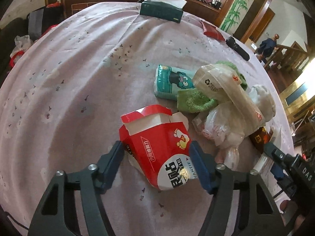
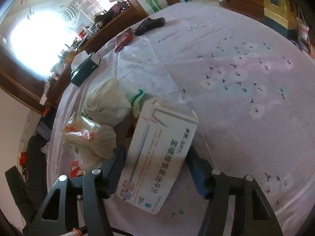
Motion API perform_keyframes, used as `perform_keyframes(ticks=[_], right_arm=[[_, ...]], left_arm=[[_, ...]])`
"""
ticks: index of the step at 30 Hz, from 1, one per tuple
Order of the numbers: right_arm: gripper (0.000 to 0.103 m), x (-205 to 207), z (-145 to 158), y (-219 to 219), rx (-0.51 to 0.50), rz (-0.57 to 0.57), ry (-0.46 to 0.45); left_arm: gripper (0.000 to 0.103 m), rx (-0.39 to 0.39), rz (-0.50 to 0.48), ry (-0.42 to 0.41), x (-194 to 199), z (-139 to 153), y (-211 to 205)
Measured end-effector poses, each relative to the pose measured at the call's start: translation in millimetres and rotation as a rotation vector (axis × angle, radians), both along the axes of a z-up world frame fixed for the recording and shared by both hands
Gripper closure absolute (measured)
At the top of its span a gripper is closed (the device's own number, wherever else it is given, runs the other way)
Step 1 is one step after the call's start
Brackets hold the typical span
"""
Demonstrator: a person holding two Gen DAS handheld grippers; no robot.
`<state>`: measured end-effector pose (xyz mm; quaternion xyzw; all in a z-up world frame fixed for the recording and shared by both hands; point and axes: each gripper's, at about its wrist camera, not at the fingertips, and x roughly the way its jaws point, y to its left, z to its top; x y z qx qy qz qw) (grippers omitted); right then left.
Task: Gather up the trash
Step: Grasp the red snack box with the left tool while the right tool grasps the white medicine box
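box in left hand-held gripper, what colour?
Red with a white panel, the carton; clearest in the left wrist view.

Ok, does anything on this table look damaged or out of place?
The red box between the left gripper fingers has its top flaps torn open and lies tilted. Behind it, green socks sit mixed into the bagged trash.

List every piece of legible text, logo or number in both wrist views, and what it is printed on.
"YANTIE": red and white cardboard box between the left gripper fingers; its large Chinese characters are not clear enough to quote.
"28": white and blue cardboard box in the right gripper; its Chinese title is too blurred.
Recycling symbol: translucent plastic bag; small print is unreadable.
"DAS": black gripper body at right edge.
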<state>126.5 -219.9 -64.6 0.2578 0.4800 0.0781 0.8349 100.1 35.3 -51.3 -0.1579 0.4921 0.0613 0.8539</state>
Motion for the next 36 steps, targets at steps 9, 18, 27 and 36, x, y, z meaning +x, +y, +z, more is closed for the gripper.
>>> perform_keyframes(ticks=[9, 18, 27, 36], right_arm=[[0.039, -36.6, 15.7, -20.7, 0.054, 0.01, -0.085], [0.039, -71.6, 37.8, -33.3, 0.075, 0.029, -0.157], [0.039, -81.8, 40.4, -38.6, 0.085, 0.042, -0.174], [0.039, -79.8, 35.5, -44.7, 0.099, 0.03, -0.166]], left_arm=[[0.07, 0.005, -0.007, -0.058, -24.5, 13.8, -2.3], [0.033, -0.01, -0.046, -0.018, -38.2, 15.0, -11.7], [0.035, -0.024, 0.026, 0.053, -0.5, -2.7, -12.0], [0.084, -0.005, -0.008, -0.016, -15.5, 6.4, -22.8]])
